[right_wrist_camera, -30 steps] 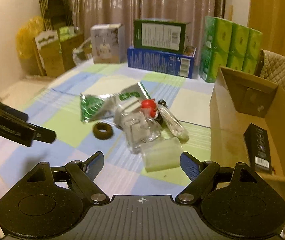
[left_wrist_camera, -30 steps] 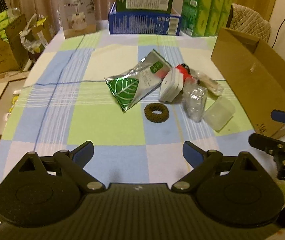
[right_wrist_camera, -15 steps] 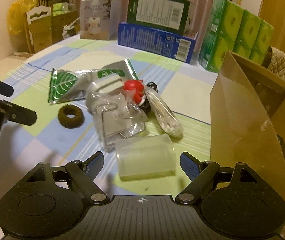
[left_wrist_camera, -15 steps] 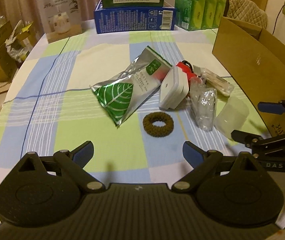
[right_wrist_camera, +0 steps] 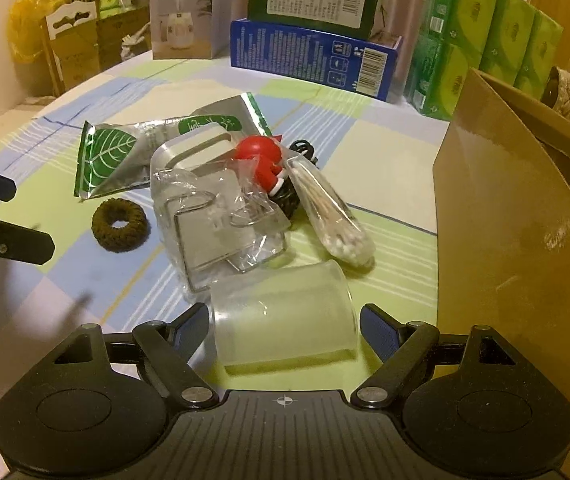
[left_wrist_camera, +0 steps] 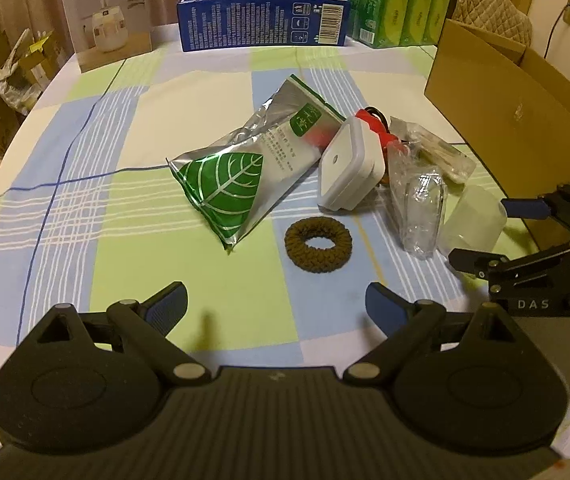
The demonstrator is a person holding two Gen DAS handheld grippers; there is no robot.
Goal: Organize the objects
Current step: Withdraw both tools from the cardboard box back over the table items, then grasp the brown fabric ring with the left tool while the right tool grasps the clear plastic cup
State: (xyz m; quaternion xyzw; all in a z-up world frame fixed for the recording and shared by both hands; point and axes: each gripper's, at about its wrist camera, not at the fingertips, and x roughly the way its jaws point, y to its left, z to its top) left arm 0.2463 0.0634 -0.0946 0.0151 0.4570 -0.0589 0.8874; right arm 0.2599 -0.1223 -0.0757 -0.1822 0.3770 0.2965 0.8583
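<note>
Your right gripper [right_wrist_camera: 284, 322] stands wide open astride the frosted cup [right_wrist_camera: 283, 314] lying near the box [right_wrist_camera: 517, 216], pads not yet pressing, while your left gripper [left_wrist_camera: 276, 300] waits open short of the ring [left_wrist_camera: 318, 244].

A checked tablecloth [left_wrist_camera: 85, 208] carries a foil pouch [left_wrist_camera: 241, 176] and brown ring [left_wrist_camera: 318, 244].

Light: warm, dim indoor glow.
Glare: sheen on cardboard box [right_wrist_camera: 517, 216].
Edges: fisheye bending, dark corners.
Focus: mostly sharp.
</note>
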